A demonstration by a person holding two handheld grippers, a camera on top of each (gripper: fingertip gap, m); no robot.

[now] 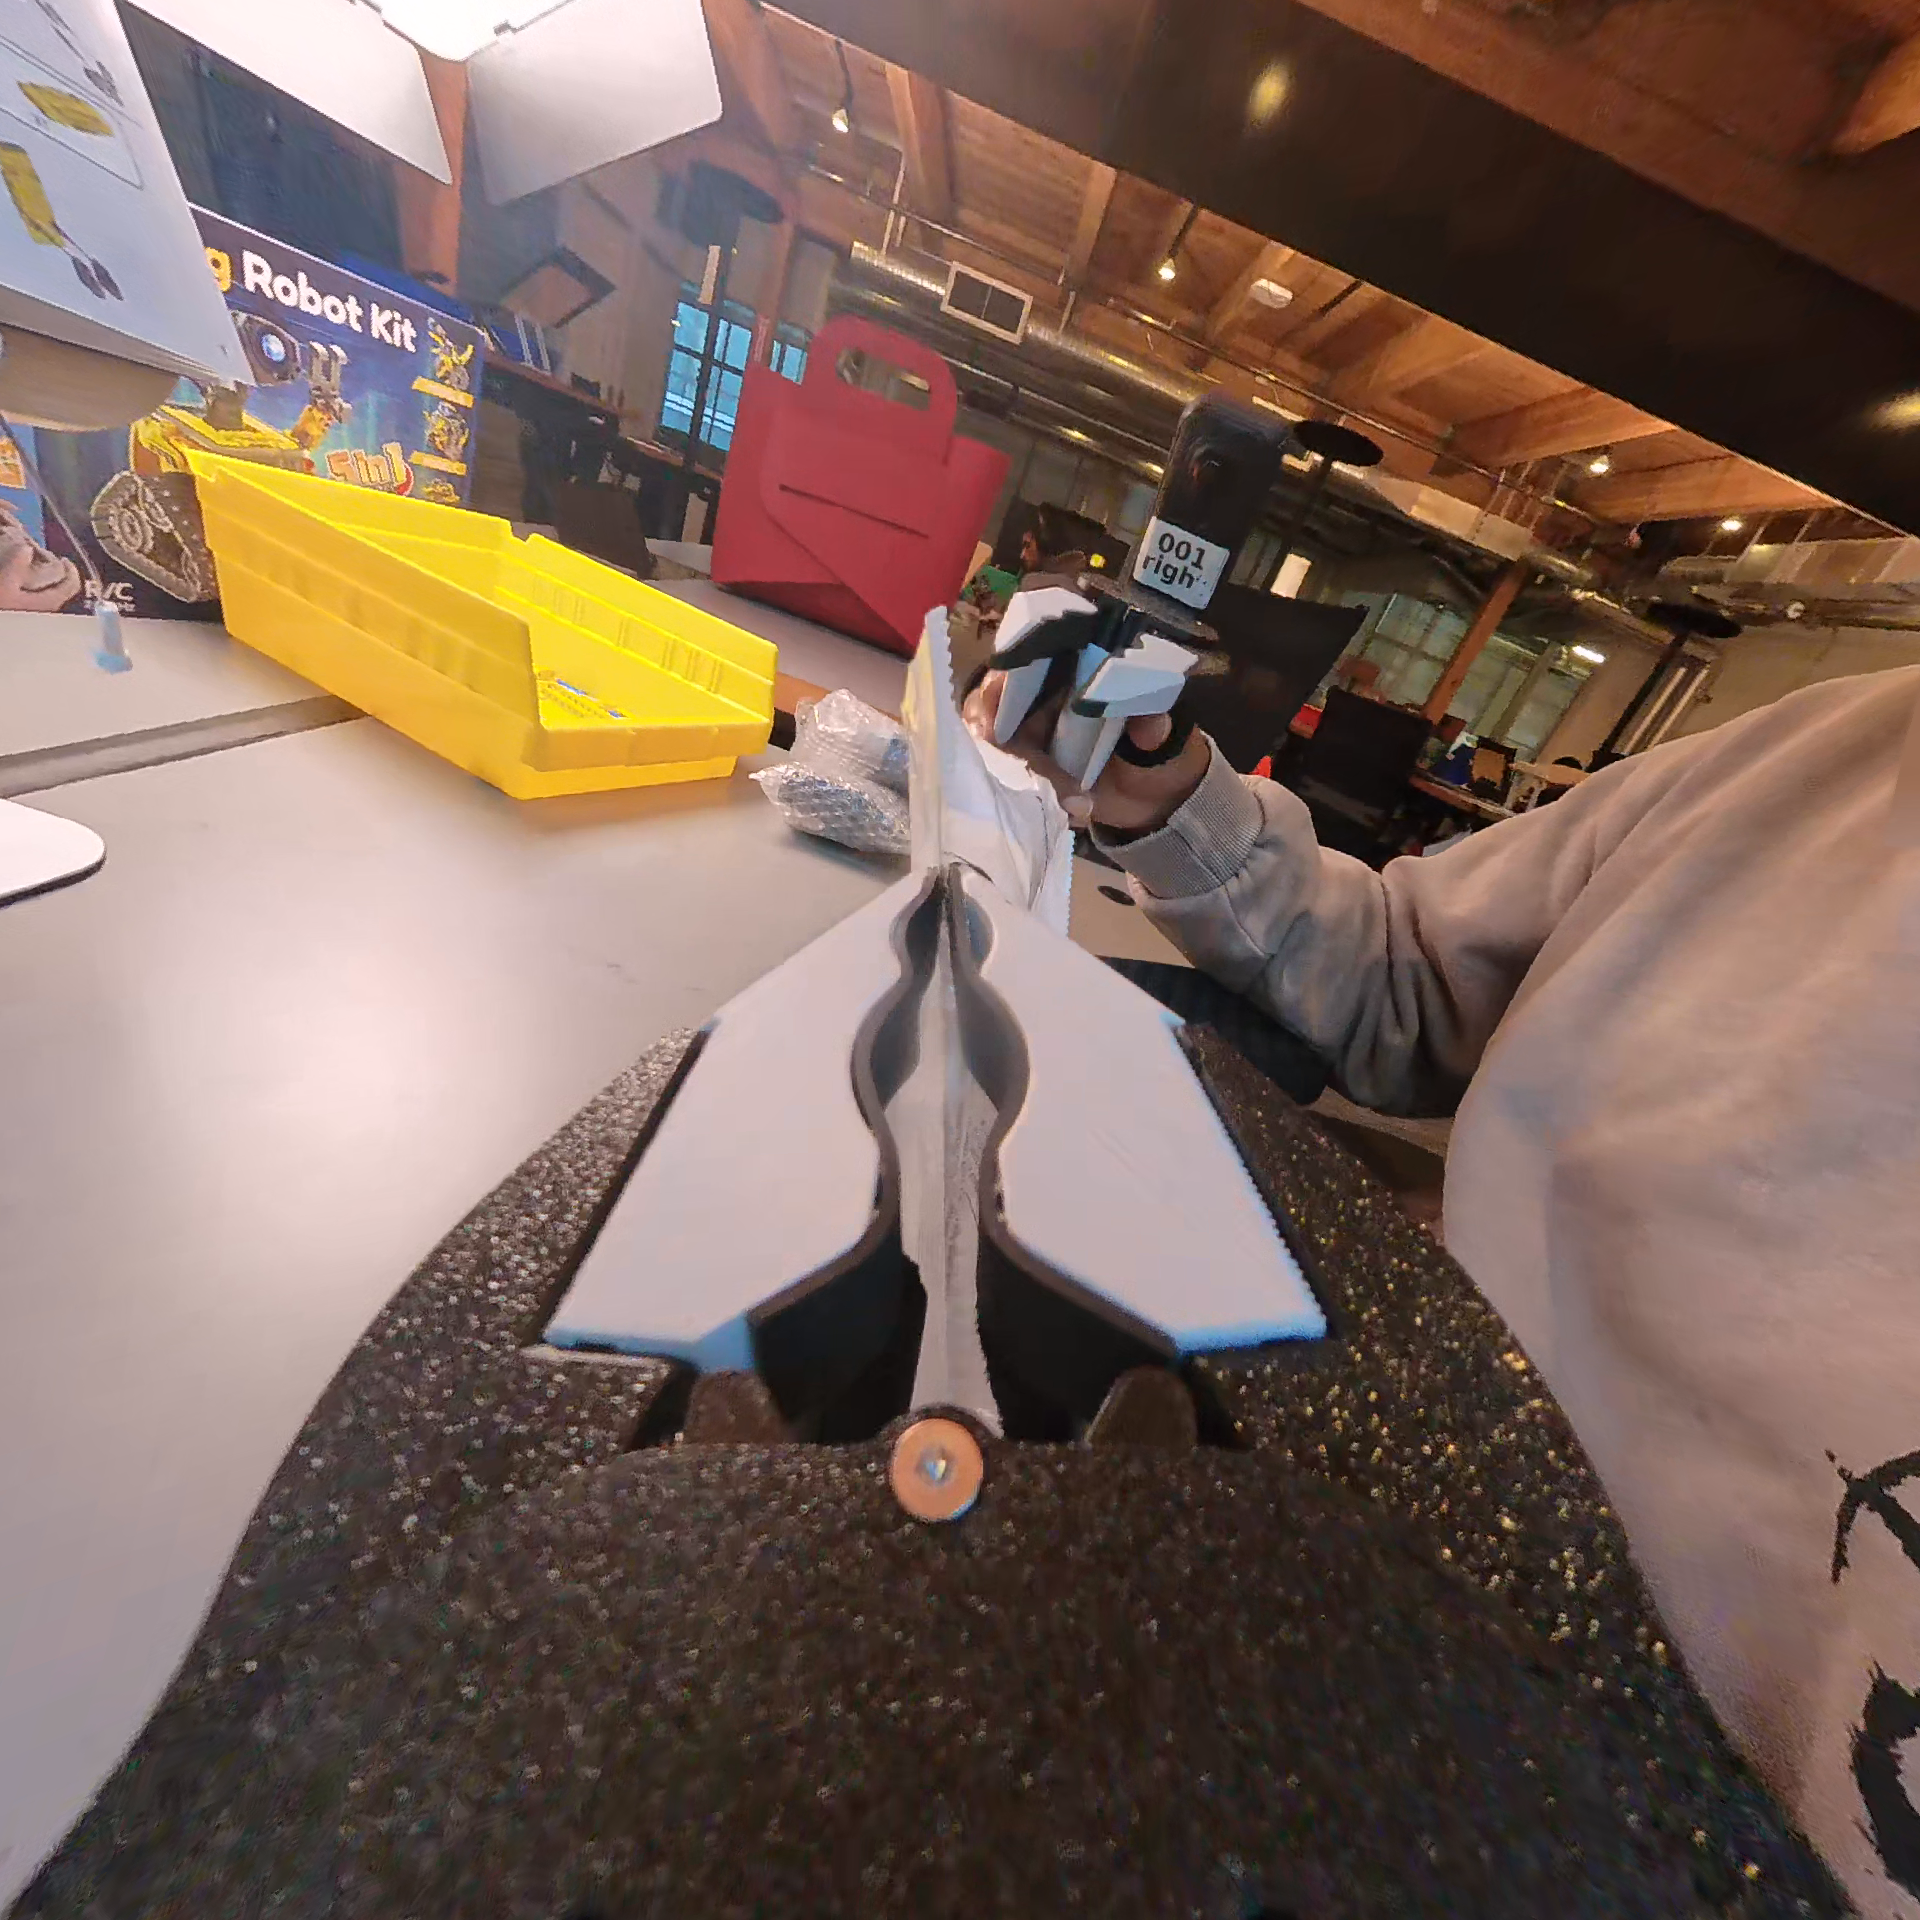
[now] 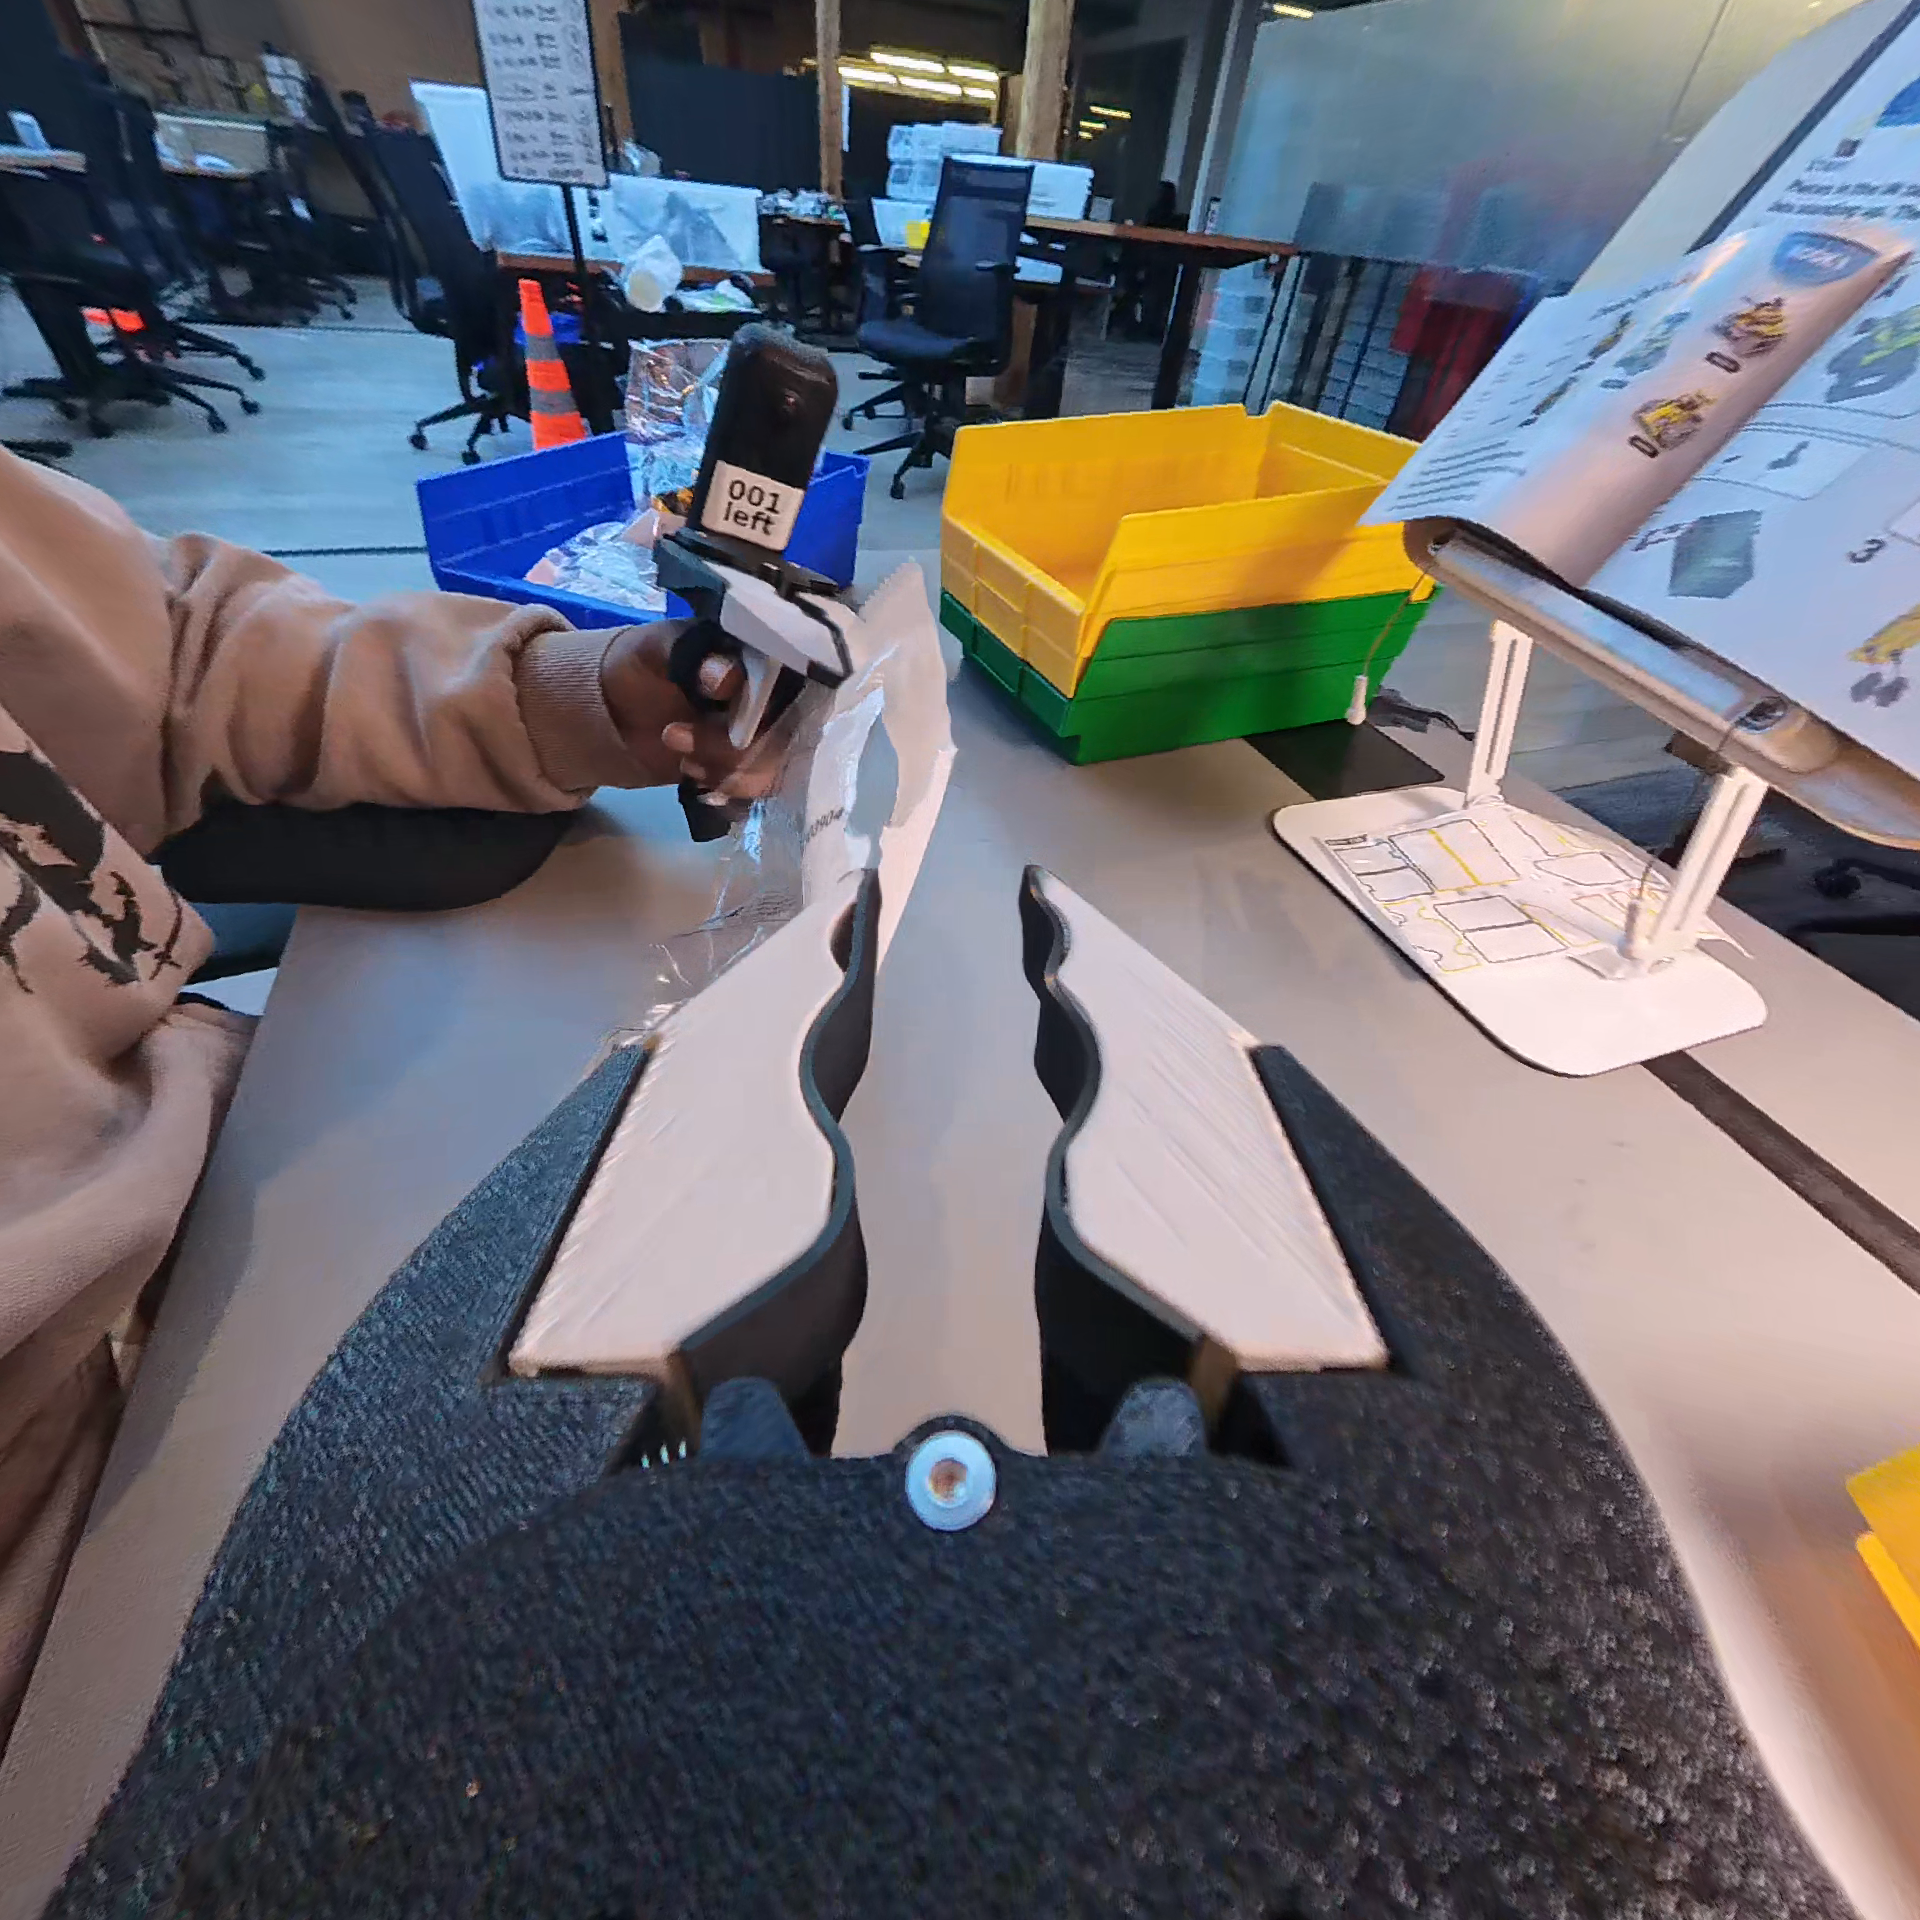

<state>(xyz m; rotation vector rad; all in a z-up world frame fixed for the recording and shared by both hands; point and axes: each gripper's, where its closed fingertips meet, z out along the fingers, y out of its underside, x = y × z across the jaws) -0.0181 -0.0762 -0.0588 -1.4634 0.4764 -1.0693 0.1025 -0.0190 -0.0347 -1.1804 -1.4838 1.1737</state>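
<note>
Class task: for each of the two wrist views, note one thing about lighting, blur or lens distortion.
Left wrist view: warm cast, ceiling lamps glare, and the fisheye lens bends the table edge; the shut left hand-held gripper stays sharp. Right wrist view: cooler light, booklet and far chairs soft and curved.

**Left tool clamped on plastic bag**

We see the left tool (image 1: 948, 894) closed on a clear plastic bag (image 1: 940, 748) above the grey desk (image 1: 312, 987). The right tool (image 1: 1081, 717) stands just beside the bag; a yellow bin (image 1: 468, 634) lies beyond.
</note>
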